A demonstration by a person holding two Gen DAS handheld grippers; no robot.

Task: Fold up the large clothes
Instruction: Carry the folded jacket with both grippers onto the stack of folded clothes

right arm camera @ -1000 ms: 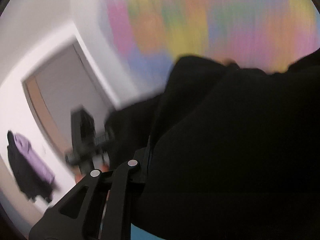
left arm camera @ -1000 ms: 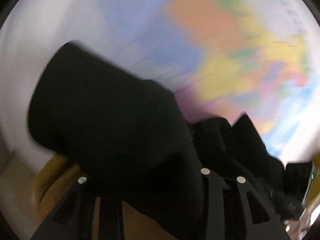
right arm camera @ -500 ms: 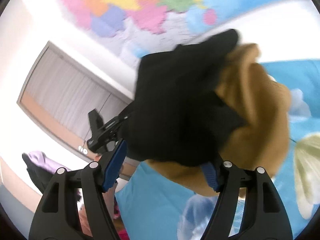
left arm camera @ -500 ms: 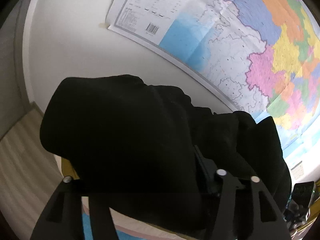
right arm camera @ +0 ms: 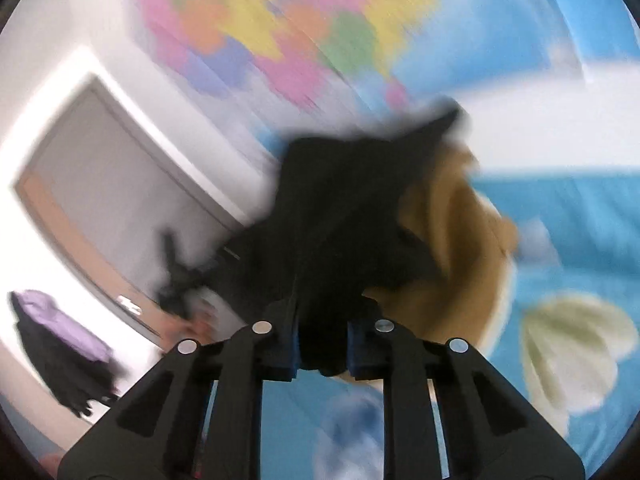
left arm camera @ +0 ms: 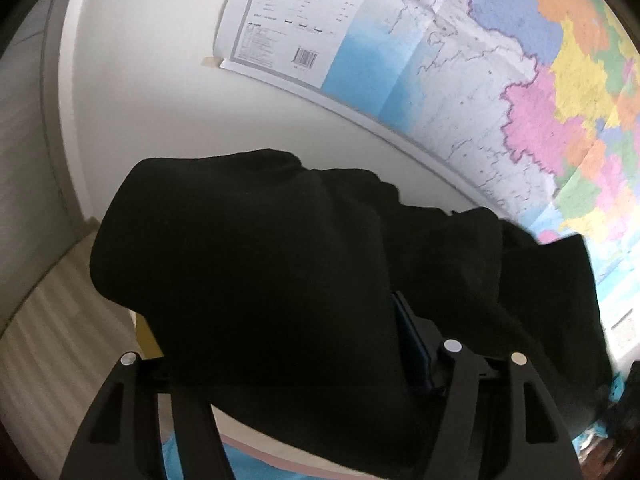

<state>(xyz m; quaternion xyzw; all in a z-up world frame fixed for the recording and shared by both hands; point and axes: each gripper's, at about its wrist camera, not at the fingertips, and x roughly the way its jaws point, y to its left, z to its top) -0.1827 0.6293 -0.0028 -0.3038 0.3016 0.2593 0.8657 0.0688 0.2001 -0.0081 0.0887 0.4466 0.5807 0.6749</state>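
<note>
left tool and right tool each pinch the black garment, raised above the bed. no fold visible; folding appears barely begun.

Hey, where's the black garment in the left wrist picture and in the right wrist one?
Left wrist: black garment fills the lower centre, draped over the left gripper.
Right wrist: it sits at centre, blurred, pinched in the right gripper, tan lining to its right.
Shared landmark: the coloured wall map.
</note>
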